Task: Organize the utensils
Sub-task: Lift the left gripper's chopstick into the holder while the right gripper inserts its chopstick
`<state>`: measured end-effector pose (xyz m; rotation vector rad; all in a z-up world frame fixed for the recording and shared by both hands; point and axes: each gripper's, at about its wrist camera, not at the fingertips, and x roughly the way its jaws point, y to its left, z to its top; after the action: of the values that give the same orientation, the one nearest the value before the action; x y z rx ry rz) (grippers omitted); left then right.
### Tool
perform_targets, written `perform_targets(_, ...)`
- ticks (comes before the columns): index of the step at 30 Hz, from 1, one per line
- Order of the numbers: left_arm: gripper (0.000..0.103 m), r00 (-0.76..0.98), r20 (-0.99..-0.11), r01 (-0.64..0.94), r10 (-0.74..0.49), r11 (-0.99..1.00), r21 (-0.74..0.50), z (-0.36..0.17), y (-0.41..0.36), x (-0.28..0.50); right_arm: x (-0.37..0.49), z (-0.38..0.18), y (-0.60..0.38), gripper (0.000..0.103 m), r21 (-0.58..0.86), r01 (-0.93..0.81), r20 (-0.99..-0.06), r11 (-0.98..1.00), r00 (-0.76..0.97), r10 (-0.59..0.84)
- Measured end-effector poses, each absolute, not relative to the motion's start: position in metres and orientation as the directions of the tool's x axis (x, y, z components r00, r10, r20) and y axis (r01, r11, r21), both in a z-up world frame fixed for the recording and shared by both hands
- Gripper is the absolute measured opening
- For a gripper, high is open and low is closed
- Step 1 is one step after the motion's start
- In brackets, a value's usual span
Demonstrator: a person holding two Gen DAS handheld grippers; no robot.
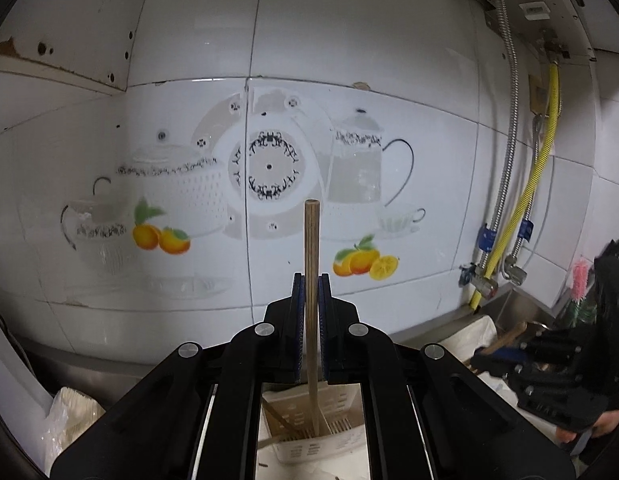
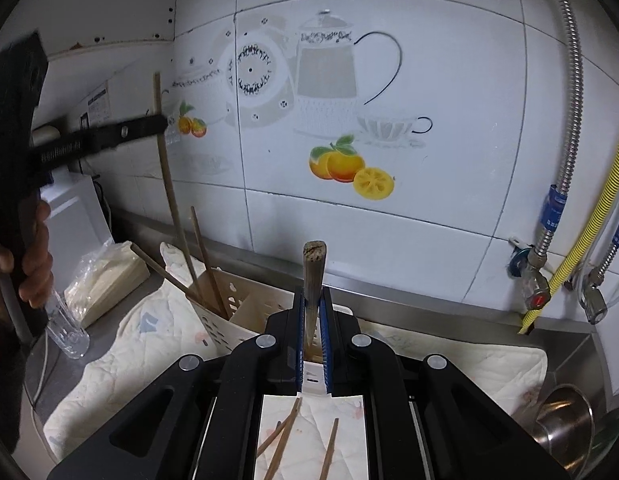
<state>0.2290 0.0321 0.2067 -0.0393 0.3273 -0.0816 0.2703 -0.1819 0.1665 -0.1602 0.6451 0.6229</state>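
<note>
One chopstick, left view: long wooden chopstick (image 1: 311,280), upright, lower end in the beige slotted holder (image 1: 333,436).
Left gripper (image 1: 310,292): fingers clamped on its shaft.
Room: white tiled wall (image 1: 349,40) with teapot print.
Right view, utensil: thicker wooden stick (image 2: 312,280), worn top.
Right gripper (image 2: 312,308): fingers closed on it, above the holder (image 2: 225,312).
Desk: quilted cloth (image 2: 129,360), loose chopsticks (image 2: 285,440), steel bowl (image 2: 565,424).

The wall tiles (image 2: 449,80) are seen as glossy glazed ceramic with a printed tea-set motif. Matt, grained wood is shown by the chopstick (image 1: 311,264) and by the chopsticks (image 2: 285,444) on the quilted cloth (image 2: 129,360). The holder (image 2: 225,324) is made of matt cream plastic with slots. Braided metal is shown by one hose (image 2: 569,92), ribbed yellow coating by another (image 2: 597,216). A pot (image 2: 565,420) of brushed steel is seen.
</note>
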Motion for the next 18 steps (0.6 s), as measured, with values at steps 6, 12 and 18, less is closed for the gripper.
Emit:
perform_targets(6,0.005,0.948,-0.316,0.033,-0.049,0.998,-0.057,0.199,0.038,0.238,0.277,0.151,-0.177,0.007,0.054,-0.591,-0.636,0.805,0.601,0.484)
perform_targets(12,0.005,0.921,-0.385,0.023,-0.055,0.996,-0.087,0.168,0.045,0.251,0.275,0.138,-0.174,0.007,0.04,-0.594,-0.655,0.804,0.591,0.47)
perform_targets(18,0.007,0.897,-0.438,0.018,-0.056,0.996,-0.09,0.147,0.044,0.251,0.274,0.136,-0.177,0.008,0.054,-0.585,-0.656,0.809,0.59,0.47)
